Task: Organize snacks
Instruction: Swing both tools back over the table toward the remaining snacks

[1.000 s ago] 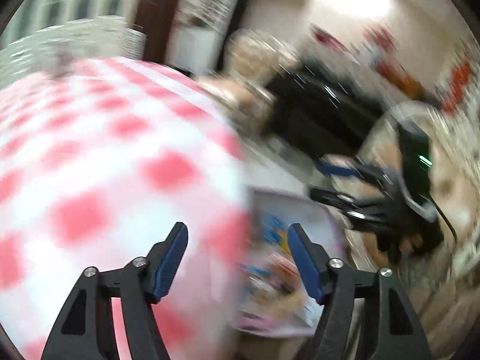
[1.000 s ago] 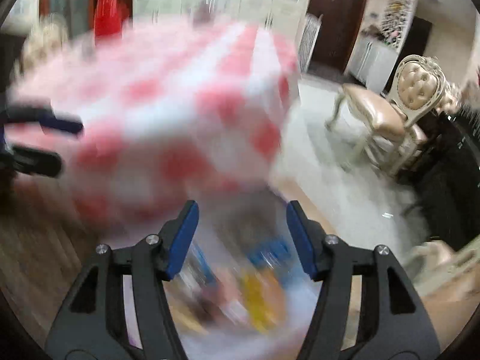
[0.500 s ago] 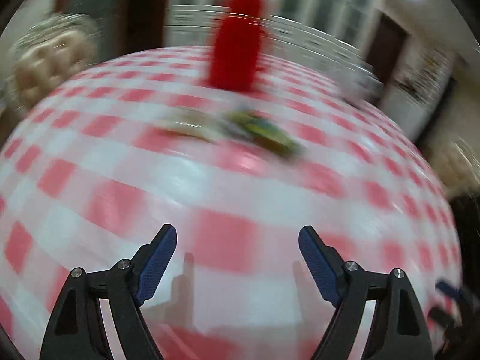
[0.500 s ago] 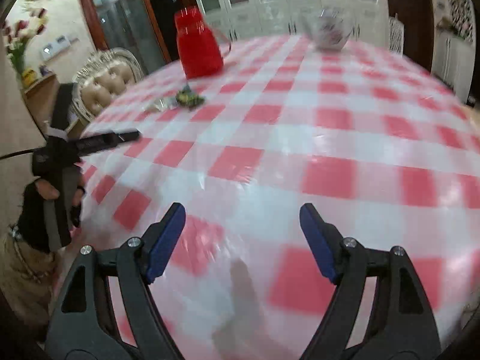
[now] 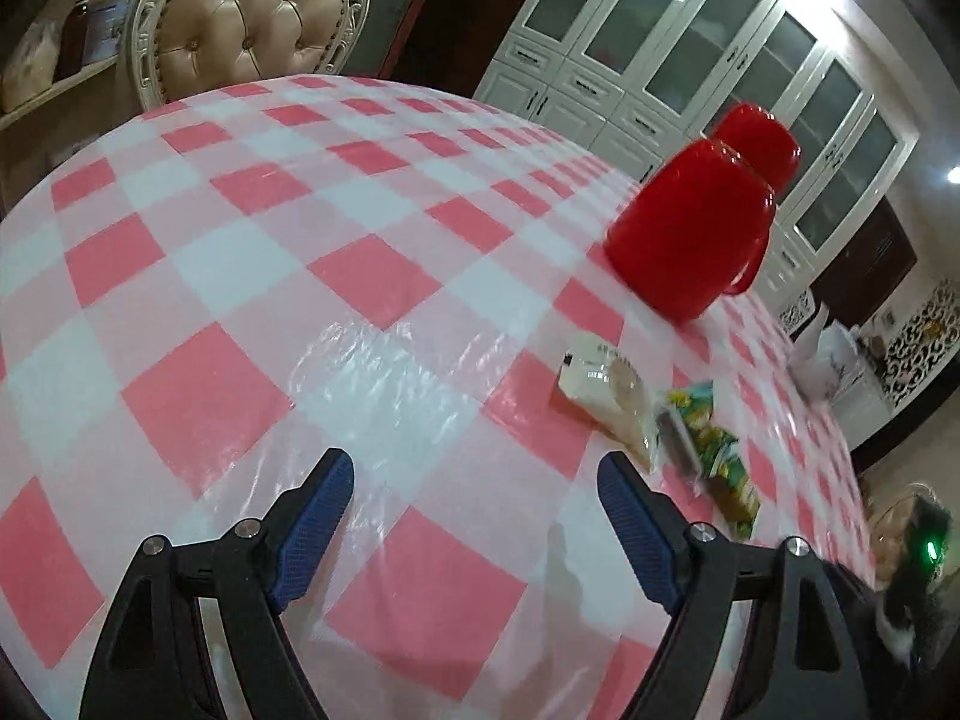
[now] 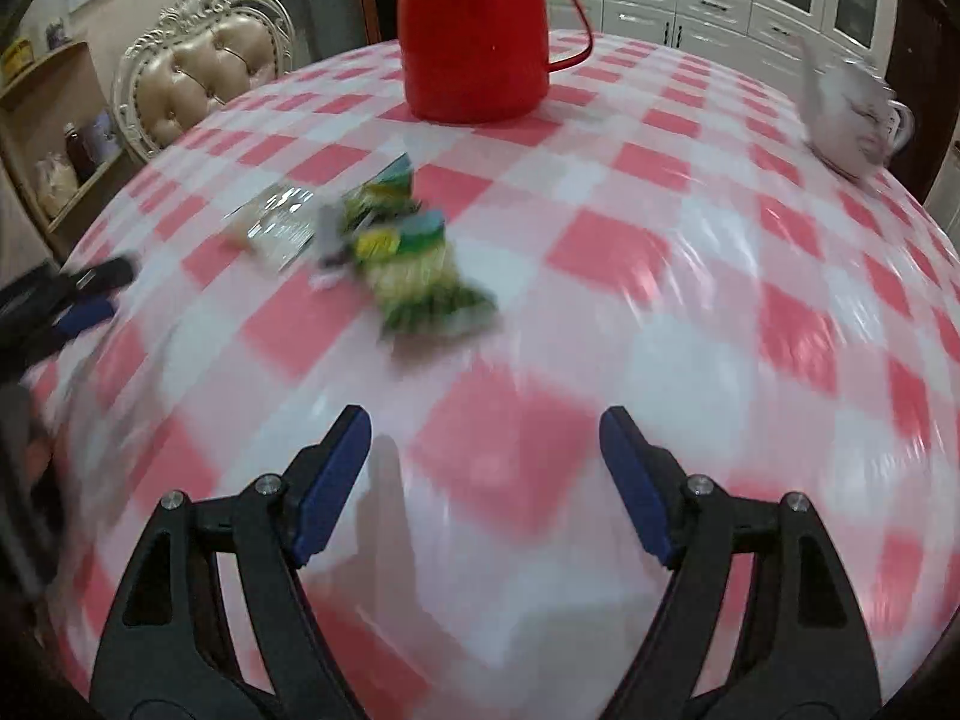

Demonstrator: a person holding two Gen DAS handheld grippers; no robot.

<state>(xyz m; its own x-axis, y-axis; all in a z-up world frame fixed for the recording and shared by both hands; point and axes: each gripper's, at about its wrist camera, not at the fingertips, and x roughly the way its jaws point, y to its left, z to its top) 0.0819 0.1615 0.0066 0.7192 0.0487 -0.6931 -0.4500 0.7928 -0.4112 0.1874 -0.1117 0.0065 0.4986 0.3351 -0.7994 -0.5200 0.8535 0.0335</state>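
A small pile of snack packets lies on the red-and-white checked tablecloth point(image 5: 372, 276). A clear packet of pale snacks point(image 5: 606, 396) sits beside green-and-yellow packets point(image 5: 714, 450). In the right wrist view the clear packet point(image 6: 276, 228) is left of the green-and-yellow packets point(image 6: 414, 264). My left gripper point(image 5: 474, 498) is open and empty, low over the cloth, left of the pile. My right gripper point(image 6: 486, 462) is open and empty, a short way in front of the pile. The left gripper also shows in the right wrist view point(image 6: 90, 294) at the table's left edge.
A red jug point(image 6: 474, 30) with a handle stands behind the packets, also in the left wrist view point(image 5: 696, 228). A white cup-like object point(image 6: 852, 120) sits at the far right of the table. A cream padded chair point(image 5: 246, 30) stands at the far side; white cabinets line the wall.
Both grippers have swung up from the floor beside the table to over the tabletop. The snack packets and red jug are now close in front of them. Both stayed open.
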